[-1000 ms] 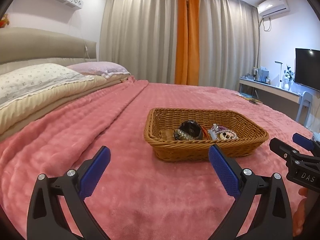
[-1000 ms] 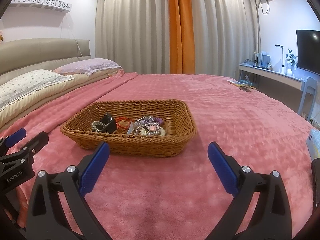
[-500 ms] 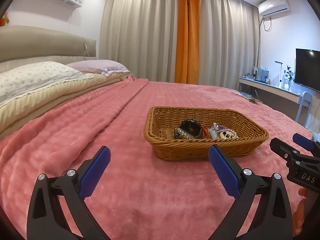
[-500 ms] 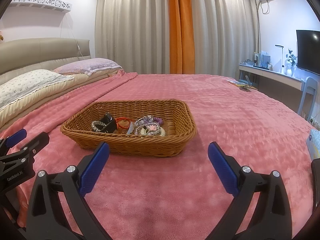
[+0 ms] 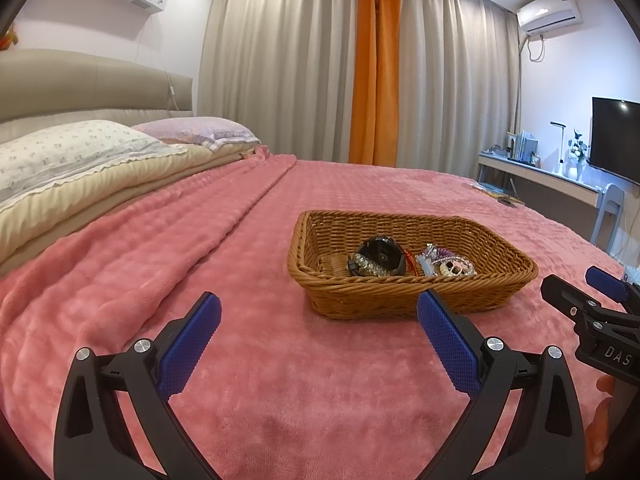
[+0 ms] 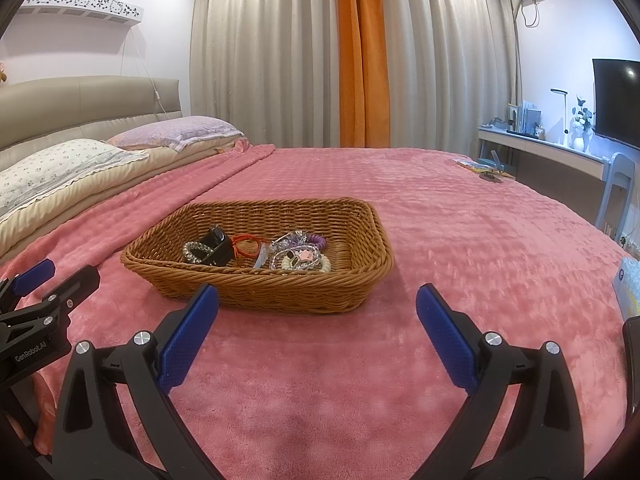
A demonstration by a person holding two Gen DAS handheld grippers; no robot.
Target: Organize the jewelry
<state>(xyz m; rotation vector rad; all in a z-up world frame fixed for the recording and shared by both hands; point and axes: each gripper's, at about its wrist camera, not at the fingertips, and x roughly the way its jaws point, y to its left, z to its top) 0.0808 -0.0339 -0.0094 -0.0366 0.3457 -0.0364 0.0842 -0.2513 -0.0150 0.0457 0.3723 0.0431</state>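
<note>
A: Since a second ago the left tool has tipped a little; the basket hasn't shifted.

B: And the tools?

A: Left and right tool both spread wide, gripping nothing, above the pink bed.

B: The jewelry?

A: Heaped inside the basket, beside a black watch.

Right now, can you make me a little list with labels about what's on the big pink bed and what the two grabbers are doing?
surface: pink fluffy blanket covering the bed
container: brown woven wicker basket, sitting on the blanket
inside basket: black round case, orange-red cord loop, clear bead bracelet, purple coil hair tie, cream bead bracelet, all tangled close together
left gripper: open, empty, short of the basket
right gripper: open, empty, short of the basket
pillows: floral white pillow, lilac pillow
</note>
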